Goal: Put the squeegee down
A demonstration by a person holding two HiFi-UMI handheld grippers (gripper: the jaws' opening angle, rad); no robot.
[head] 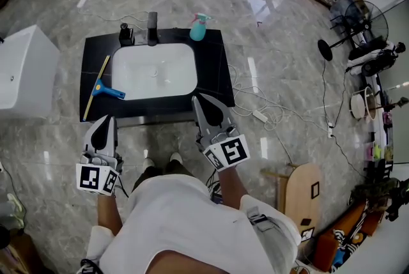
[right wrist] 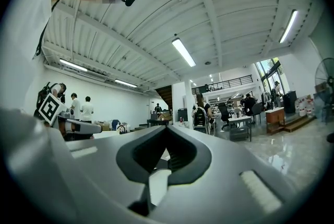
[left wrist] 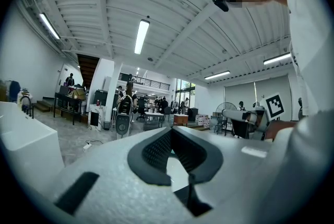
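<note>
One black counter (head: 214,68) stands on a grey marble floor (head: 268,23). A white sink basin (head: 128,78) is sunk into its middle, and the bowl's inside shows plain white. A white box-shaped unit (head: 22,71) stands on the floor to the counter's left, apart from it.

Both grippers are held in front of the counter's near edge, pointing toward it. The left hand-held gripper (head: 110,119) has its jaws pressed together with nothing between them; in the left gripper view its tips (left wrist: 171,130) meet in front of the hall beyond. The right hand-held gripper (head: 195,100) is likewise pressed together and empty. Its tip reaches the counter's front edge by the basin's near right corner, and the right gripper view shows its tips (right wrist: 167,128) meeting. Each carries a cube with black-and-white square markers at the wrist end.

The squeegee (head: 99,89) lies flat on the counter's left strip, just beside the basin. Its long yellow blade runs from back to front and its blue handle points toward the basin's rim. It is free of both grippers: it lies ahead of the left one, with the blade's near end close to that gripper's tip in the head view, and well apart from the right one.

A teal spray bottle (head: 199,27) stands at the counter's back edge, right of a black faucet (head: 152,29).
</note>
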